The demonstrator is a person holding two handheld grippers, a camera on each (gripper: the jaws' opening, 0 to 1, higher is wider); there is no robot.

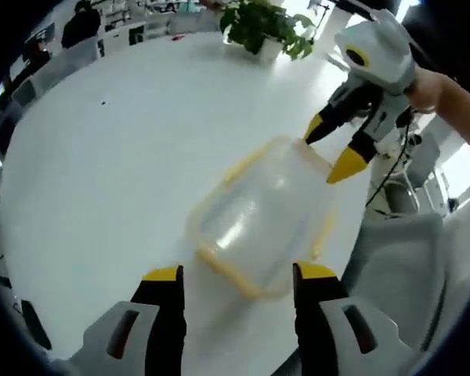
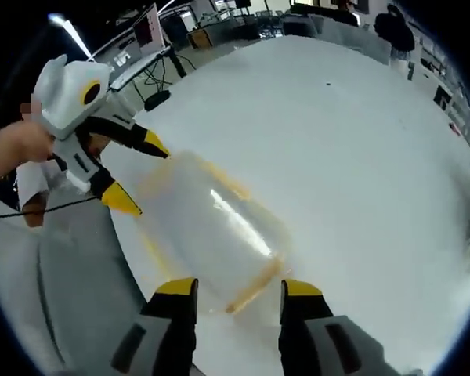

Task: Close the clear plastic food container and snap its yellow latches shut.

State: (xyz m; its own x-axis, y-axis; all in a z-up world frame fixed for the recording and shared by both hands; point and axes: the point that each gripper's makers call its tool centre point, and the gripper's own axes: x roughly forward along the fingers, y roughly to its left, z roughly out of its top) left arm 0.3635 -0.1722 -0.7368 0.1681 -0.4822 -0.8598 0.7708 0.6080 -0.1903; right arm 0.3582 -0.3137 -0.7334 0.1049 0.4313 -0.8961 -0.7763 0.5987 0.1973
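1. The clear food container [image 1: 262, 215] with yellow trim sits on the white tabletop [image 1: 125, 157], close to the edge nearest the person.
2. The lid looks to be already on; whether any yellow latch [image 2: 254, 286] is snapped down is too blurred to tell.
3. The container's long axis runs from one gripper to the other, so each gripper faces one short end.
4. The left gripper [image 1: 239, 274] has its jaws spread, straddling the near end without touching it.
5. The right gripper [image 2: 231, 288] is also spread, its jaws on either side of the latch at its end; in the left gripper view its tips lie just at the far corner.
6. Both sit about equally near, so each could probably press its own latch.
7. A potted plant [image 1: 266, 27] stands at the far edge.
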